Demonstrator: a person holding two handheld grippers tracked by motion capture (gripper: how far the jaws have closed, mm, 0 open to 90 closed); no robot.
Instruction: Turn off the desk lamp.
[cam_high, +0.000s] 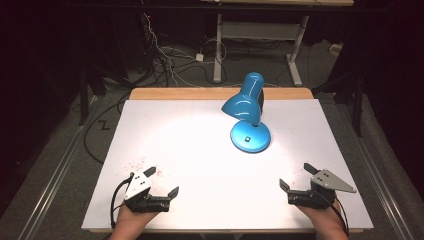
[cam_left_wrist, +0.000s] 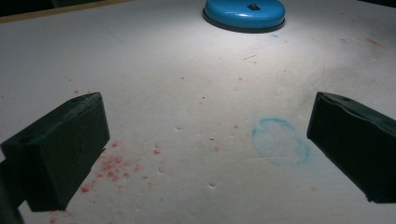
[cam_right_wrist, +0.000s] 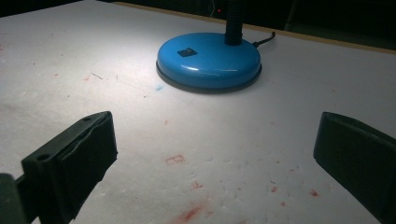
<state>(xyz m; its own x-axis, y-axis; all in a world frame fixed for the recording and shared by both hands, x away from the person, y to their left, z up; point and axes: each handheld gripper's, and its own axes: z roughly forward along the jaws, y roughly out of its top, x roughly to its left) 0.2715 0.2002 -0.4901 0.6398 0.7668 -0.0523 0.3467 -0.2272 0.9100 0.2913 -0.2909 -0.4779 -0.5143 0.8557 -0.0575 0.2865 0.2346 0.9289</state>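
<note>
- Lamp (cam_high: 247, 112) stands lit at the far centre of the tabletop (cam_high: 165, 150), well apart from both tongs.
- Left tongs (cam_high: 161, 181) and right tongs (cam_high: 296, 176) gape wide, empty.
- Risk, I judge: shade is top-heavy; a nudge could tip it.
- Switch (cam_right_wrist: 186, 52) is small; cord trails off behind.

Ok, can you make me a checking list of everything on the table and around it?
Surface: white table top, lit in the middle, with red specks and a faint blue ring mark.
Job's things: blue desk lamp, upright on its round base, switched on, shade tipped down.
Clutter: nothing seen.
Grippers: left gripper and right gripper both open, holding nothing, resting near the table's near edge.
Cables: one black cable trails from the left gripper; lamp cord runs off behind the base.
Surroundings: dark room, tangled floor wires, white frame legs behind.
</note>
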